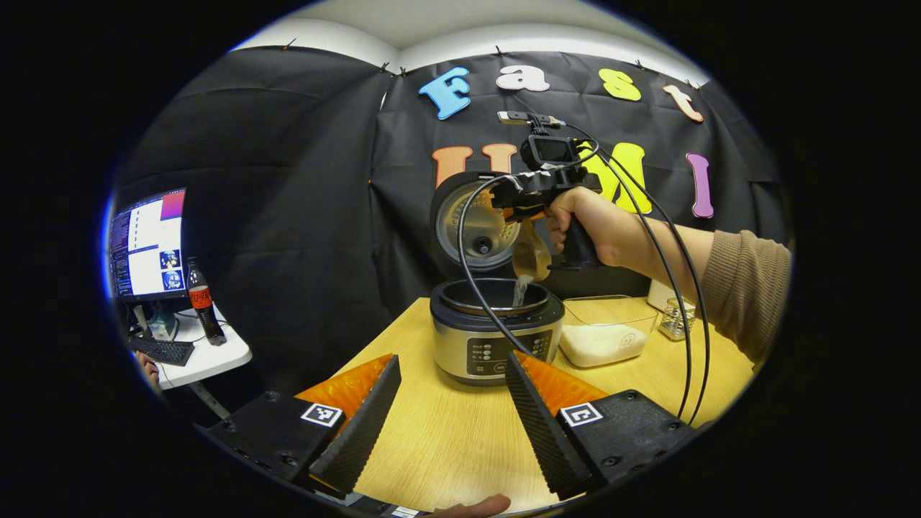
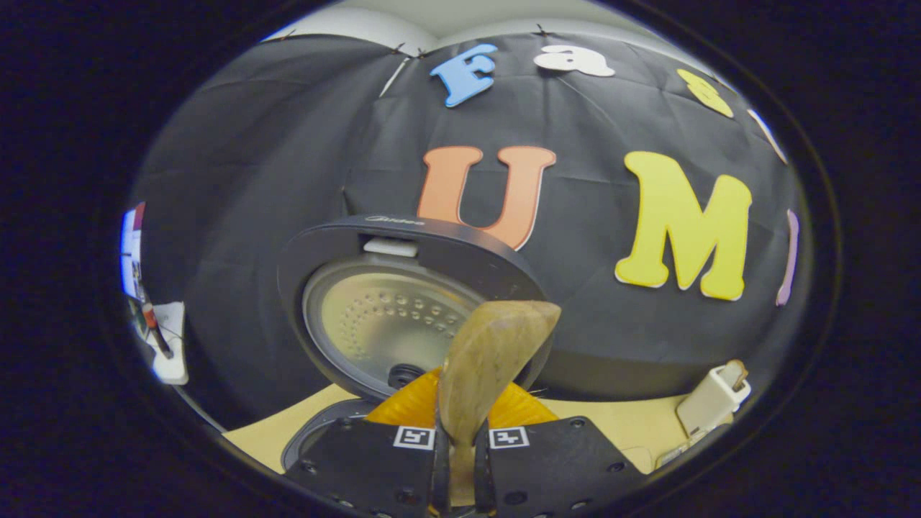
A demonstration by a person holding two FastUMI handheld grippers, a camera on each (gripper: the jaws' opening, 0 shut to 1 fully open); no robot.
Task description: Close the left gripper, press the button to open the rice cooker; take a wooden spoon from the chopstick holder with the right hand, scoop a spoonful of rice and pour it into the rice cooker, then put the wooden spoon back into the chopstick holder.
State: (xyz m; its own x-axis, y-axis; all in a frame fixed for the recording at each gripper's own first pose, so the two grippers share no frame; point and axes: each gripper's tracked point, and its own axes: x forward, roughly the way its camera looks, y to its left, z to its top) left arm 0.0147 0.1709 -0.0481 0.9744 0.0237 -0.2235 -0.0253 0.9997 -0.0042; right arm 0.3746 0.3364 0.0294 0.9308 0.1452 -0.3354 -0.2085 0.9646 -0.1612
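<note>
Rice (image 1: 521,289) seemingly falling into rice cooker (image 1: 496,327)

The left gripper view is looking level across the tabletop (image 1: 446,446) from farther back; the right gripper view is sitting close, tilting upward. Both are sharing the rice cooker lid (image 1: 471,223) (image 2: 381,316).

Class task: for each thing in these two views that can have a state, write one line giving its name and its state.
rice cooker: lid up, pot open
wooden spoon: clamped, tipped, rice pouring off it
right gripper: shut on the spoon
left gripper: open, holding nothing
rice container: open, part full
bottle: upright, capped
</note>
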